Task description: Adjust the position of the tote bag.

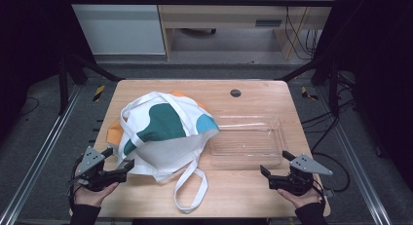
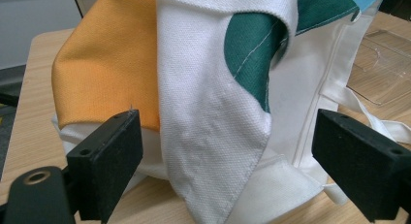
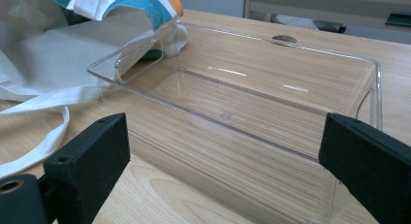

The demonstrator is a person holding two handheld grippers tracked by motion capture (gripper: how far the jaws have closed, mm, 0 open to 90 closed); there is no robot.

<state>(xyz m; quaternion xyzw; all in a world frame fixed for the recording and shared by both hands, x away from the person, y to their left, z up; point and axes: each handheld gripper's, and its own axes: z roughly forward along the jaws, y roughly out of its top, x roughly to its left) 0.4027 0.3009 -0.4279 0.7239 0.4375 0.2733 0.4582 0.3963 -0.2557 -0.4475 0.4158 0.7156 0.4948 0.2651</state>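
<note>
High view: my left gripper (image 1: 117, 162) sits at the lower left of the frame, jaws spread and holding nothing, aimed at the near left corner of the tote bag (image 1: 163, 137). The bag lies crumpled at centre left on the worktop (image 1: 243, 198), its white handle (image 1: 191, 190) looping toward the bottom edge. My right gripper (image 1: 275, 167) rests at the lower right, jaws likewise spread and empty, facing the near long wall of the clear tray (image 1: 248, 141), which stands just right of the bag; the bag's right edge drapes over the tray's left rim.

Left gripper view: a white fold of the bag (image 2: 213, 122) hangs between the two jaws, not yet pinched. I judge the wide spread is kept so that the cloth can enter freely.

Right gripper view: the tray's wall (image 3: 232, 151) lies between the jaws but apart from them.
</note>
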